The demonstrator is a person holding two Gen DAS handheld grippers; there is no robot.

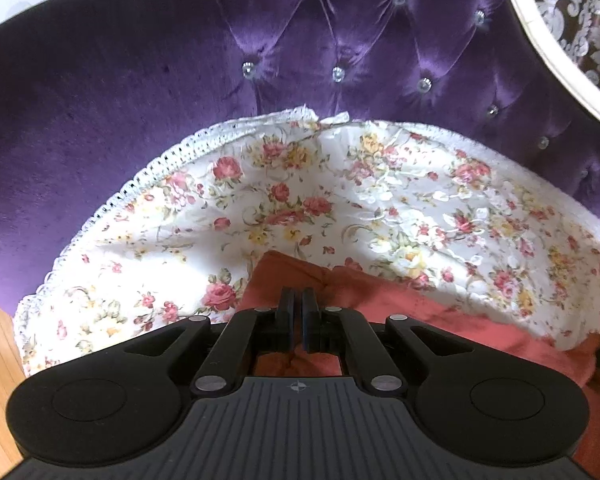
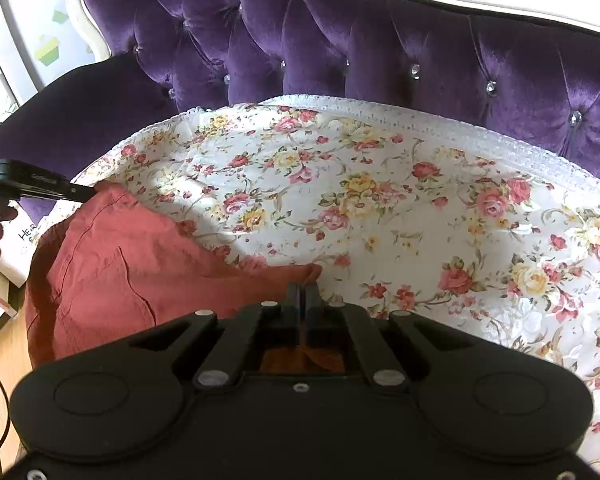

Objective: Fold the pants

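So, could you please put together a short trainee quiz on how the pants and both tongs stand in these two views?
1. True or false: the left tongs are shut on the red pants.
2. What do the pants lie on? A) the bare wooden floor B) a floral cover on a purple tufted sofa C) a glass table
3. Fill in: the right tongs pinch the pants at a ____ of the fabric.

Key: 1 true, both fingers meet on the cloth. 2 B. 3 corner, the point nearest the middle of the floral cover.
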